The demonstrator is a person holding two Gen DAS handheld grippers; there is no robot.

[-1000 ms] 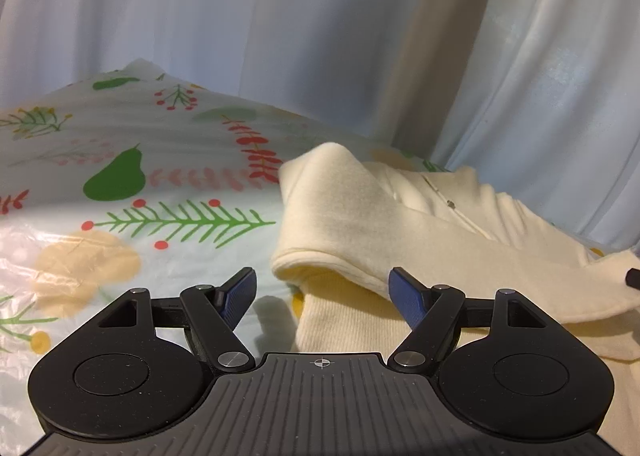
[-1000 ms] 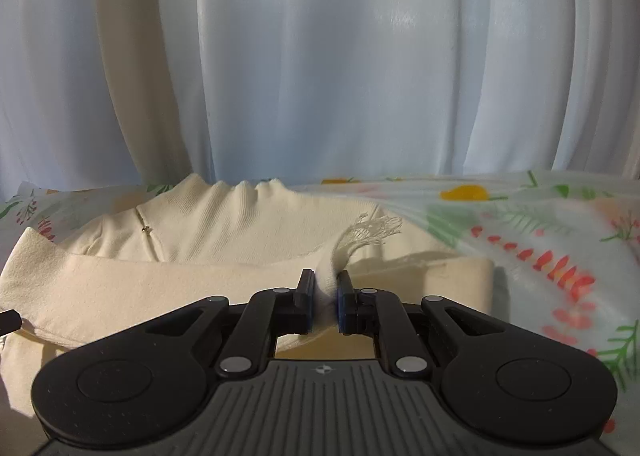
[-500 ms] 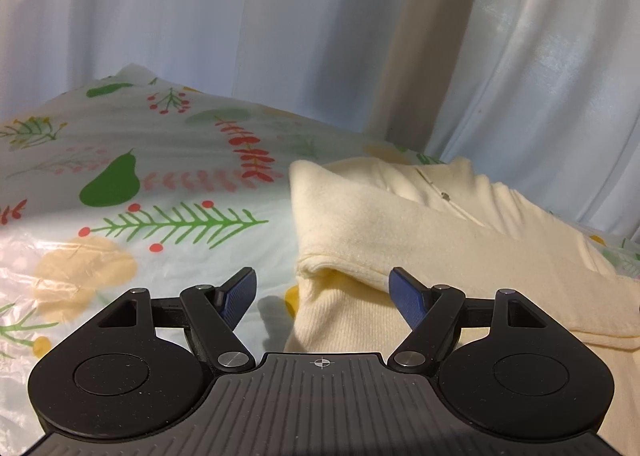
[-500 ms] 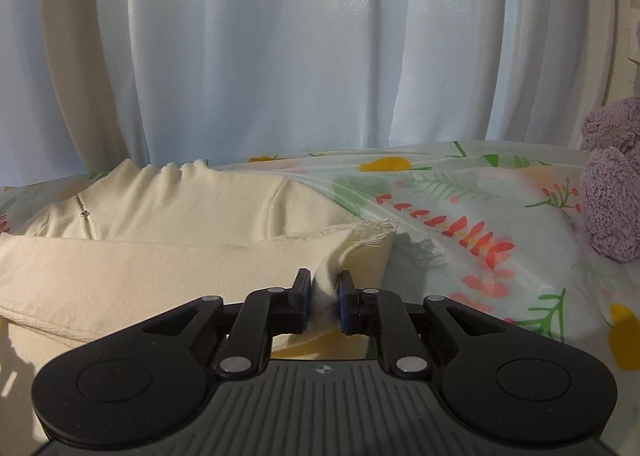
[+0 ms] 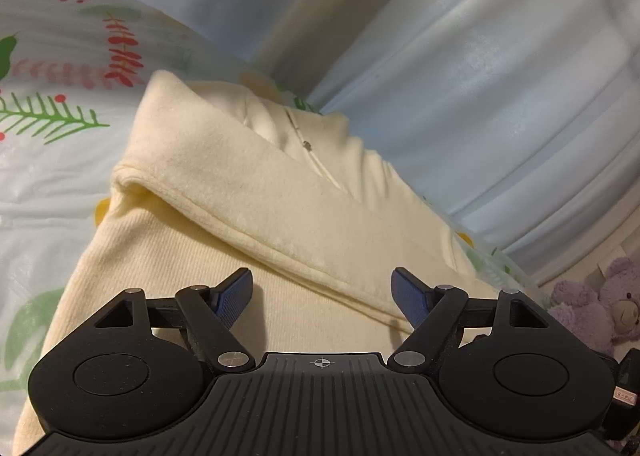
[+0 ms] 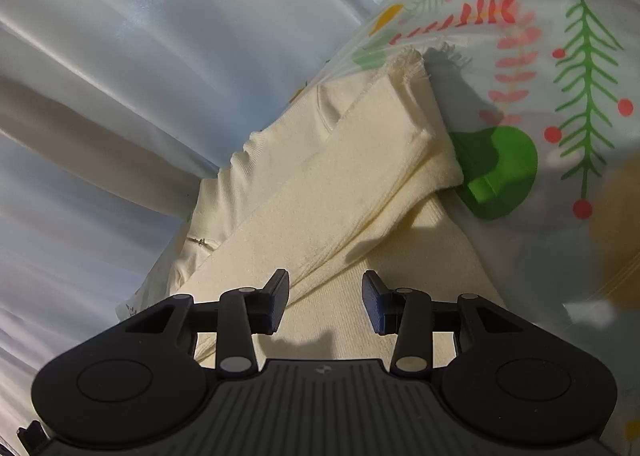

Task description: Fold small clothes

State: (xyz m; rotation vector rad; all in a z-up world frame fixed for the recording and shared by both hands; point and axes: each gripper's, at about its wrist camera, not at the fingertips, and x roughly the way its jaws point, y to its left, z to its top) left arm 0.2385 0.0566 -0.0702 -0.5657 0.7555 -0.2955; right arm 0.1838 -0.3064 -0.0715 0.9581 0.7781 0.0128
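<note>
A small cream garment [image 5: 224, 183] lies on the printed cloth, with a sleeve folded across its body. My left gripper [image 5: 322, 292] is open and empty, its blue pads over the ribbed lower part just below the sleeve's edge. In the right wrist view the same garment [image 6: 320, 191] shows with the folded sleeve and its frayed cuff [image 6: 408, 61] lying flat. My right gripper [image 6: 325, 302] is open and empty, over the garment's lower body near the sleeve's edge.
A glossy tablecloth [image 5: 52, 55] with leaf and berry prints covers the surface; it also shows in the right wrist view [image 6: 576, 95]. White curtains [image 5: 480, 55] hang behind. A purple plush toy [image 5: 588, 308] sits at the far right.
My right gripper has let go of the sleeve cuff and opened; the sleeve now lies folded across the garment. Both grippers have swung and tilted over the garment's lower part.
</note>
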